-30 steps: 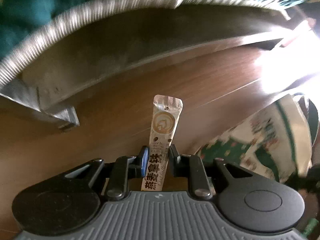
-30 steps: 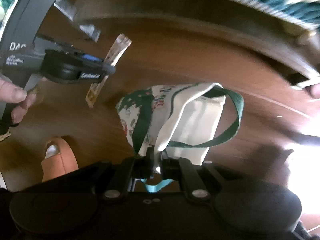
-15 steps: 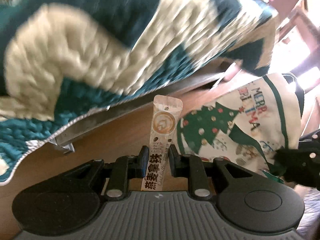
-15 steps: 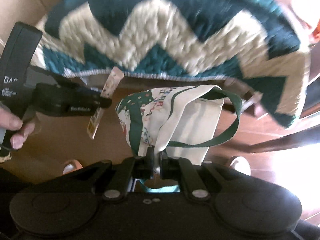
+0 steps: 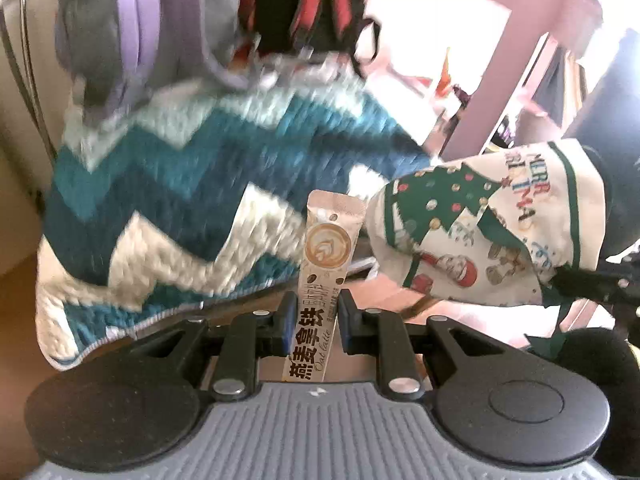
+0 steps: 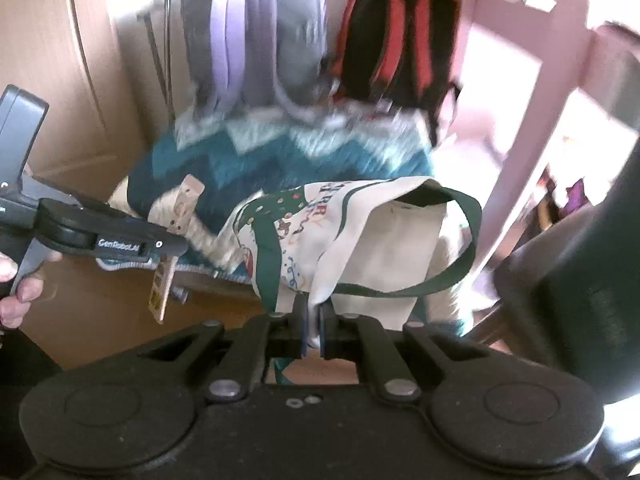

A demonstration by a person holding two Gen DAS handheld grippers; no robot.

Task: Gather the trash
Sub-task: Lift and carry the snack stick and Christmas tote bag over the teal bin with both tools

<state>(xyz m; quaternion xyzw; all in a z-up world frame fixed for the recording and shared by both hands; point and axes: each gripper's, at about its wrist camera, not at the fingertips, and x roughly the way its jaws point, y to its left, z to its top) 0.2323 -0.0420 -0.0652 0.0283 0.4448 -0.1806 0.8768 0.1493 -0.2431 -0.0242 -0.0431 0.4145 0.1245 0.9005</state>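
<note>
My left gripper (image 5: 314, 312) is shut on a beige oat latte sachet (image 5: 326, 258), which stands upright between the jaws. The sachet also shows in the right wrist view (image 6: 176, 236), held by the left gripper (image 6: 166, 248) at the left. My right gripper (image 6: 314, 322) is shut on the rim of a cream Christmas tote bag (image 6: 360, 236) with green straps. The bag hangs open, to the right of the sachet. In the left wrist view the bag (image 5: 480, 232) is at the right, close beside the sachet.
A teal and cream zigzag blanket (image 5: 180, 208) lies over furniture behind. A purple and grey backpack (image 6: 256, 40) and a black and red backpack (image 6: 396, 48) hang above it. A pink chair frame (image 6: 532, 92) stands at the right. A dark object (image 6: 580, 288) is at the far right.
Both grippers have risen and tilted up from the wooden floor; the view now shows the blanket and backpacks. The sachet and the bag stay gripped and are closer together.
</note>
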